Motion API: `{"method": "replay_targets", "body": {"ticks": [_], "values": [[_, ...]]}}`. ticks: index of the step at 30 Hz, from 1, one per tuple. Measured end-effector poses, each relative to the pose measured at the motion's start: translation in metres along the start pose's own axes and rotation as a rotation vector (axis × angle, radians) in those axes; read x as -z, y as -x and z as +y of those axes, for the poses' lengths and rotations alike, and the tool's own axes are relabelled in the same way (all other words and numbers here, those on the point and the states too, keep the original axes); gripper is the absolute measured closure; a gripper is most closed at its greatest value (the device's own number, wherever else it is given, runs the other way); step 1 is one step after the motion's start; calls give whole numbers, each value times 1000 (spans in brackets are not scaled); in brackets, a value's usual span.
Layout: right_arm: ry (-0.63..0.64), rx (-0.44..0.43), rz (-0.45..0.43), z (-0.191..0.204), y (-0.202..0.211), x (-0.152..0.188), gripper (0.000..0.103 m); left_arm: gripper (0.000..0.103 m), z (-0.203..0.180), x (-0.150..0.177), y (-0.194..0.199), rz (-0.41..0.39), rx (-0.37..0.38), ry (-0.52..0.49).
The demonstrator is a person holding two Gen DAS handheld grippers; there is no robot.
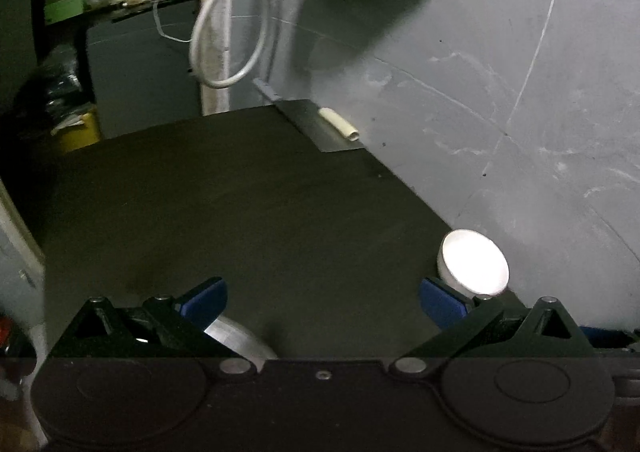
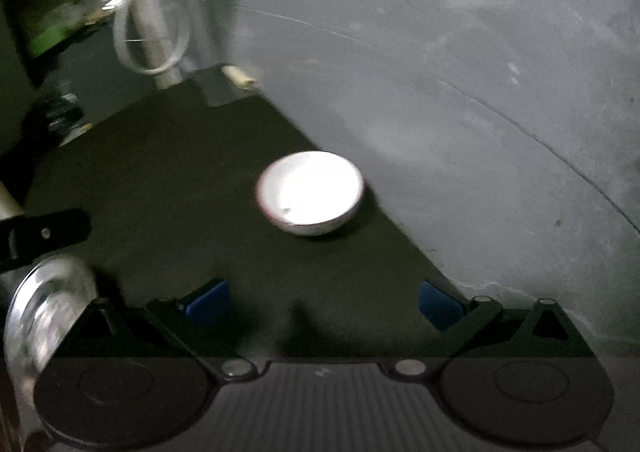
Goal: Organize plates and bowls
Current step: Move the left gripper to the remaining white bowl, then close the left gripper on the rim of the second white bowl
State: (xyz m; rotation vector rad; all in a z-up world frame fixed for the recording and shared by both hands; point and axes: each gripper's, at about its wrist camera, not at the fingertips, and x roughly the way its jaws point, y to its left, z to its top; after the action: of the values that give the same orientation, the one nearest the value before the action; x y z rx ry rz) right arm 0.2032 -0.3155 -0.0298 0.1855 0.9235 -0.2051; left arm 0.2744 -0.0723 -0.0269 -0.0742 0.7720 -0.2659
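A white bowl (image 2: pixel 311 192) stands on the dark tabletop (image 2: pixel 180 179) next to the grey wall, ahead of my right gripper (image 2: pixel 323 304), which is open and empty. In the left wrist view the same bowl (image 1: pixel 474 263) sits just beyond the right finger of my left gripper (image 1: pixel 323 302), which is open and empty over the tabletop (image 1: pixel 240 211). A steel plate or bowl rim (image 1: pixel 240 336) shows under the left finger. In the right wrist view a shiny steel dish (image 2: pixel 44 316) stands at the lower left, next to the other gripper's black arm (image 2: pixel 40 232).
The grey wall (image 1: pixel 500 91) bounds the table on the right. A small cream tube (image 1: pixel 340 123) lies on a metal strip at the far corner. A white cable loop (image 1: pixel 228 31) hangs beyond the far edge. Cluttered shelves and a yellow object (image 1: pixel 80 131) are at the far left.
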Motion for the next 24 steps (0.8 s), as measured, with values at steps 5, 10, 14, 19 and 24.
{"method": "replay_targets", "body": {"ticks": [5, 10, 14, 19, 24], "values": [[-70, 23, 14, -9, -22, -16, 0, 1, -13, -17, -36, 13, 11, -20], [-131, 15, 18, -20, -34, -20, 0, 1, -26, -31, -64, 29, 31, -58], [-142, 18, 27, -24, -43, -21, 0, 1, -39, -36, -83, 51, 46, -92], [-171, -2, 18, -31, -47, -22, 0, 1, -54, -40, -99, 68, 75, -112], [-193, -19, 11, -37, -54, -26, 0, 1, -63, -43, -111, 81, 94, -119]]}}
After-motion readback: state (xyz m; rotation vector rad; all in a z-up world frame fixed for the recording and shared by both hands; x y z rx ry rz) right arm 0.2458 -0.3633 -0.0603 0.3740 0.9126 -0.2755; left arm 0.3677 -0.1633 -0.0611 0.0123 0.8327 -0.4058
